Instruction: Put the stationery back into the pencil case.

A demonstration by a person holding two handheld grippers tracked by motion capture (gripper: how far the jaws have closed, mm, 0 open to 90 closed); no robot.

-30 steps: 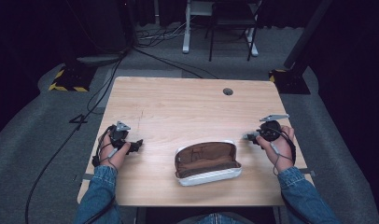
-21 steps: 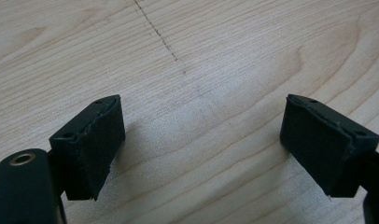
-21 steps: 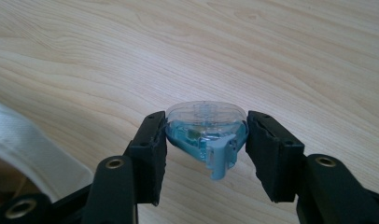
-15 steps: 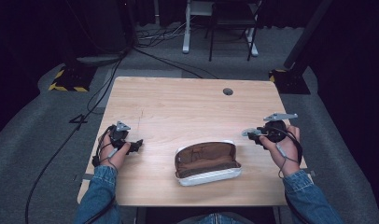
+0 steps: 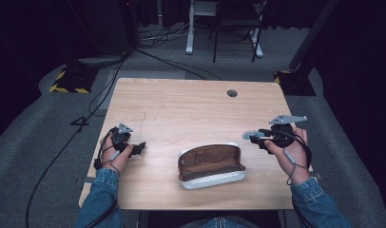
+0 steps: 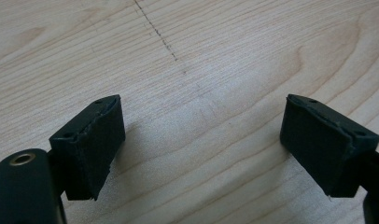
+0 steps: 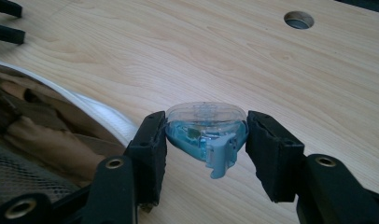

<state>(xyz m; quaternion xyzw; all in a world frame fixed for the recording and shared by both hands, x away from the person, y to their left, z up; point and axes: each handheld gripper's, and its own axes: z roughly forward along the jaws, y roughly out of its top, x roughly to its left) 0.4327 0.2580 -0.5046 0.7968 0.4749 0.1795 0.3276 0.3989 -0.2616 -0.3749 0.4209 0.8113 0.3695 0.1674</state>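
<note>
The right gripper (image 7: 205, 140) squeezes a small clear and blue plastic tape holder (image 7: 205, 130) between its two black jaws, low in the middle of the right gripper view. At the left there lies an open white pouch with a brown inside (image 7: 47, 130). The left gripper (image 6: 201, 140) rests over the light wooden table (image 6: 201, 46), its jaws wide apart with nothing between them.

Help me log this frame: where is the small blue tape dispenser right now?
The blue tape dispenser sits clamped in the right tool, just right of the open pouch, above the table.
</note>
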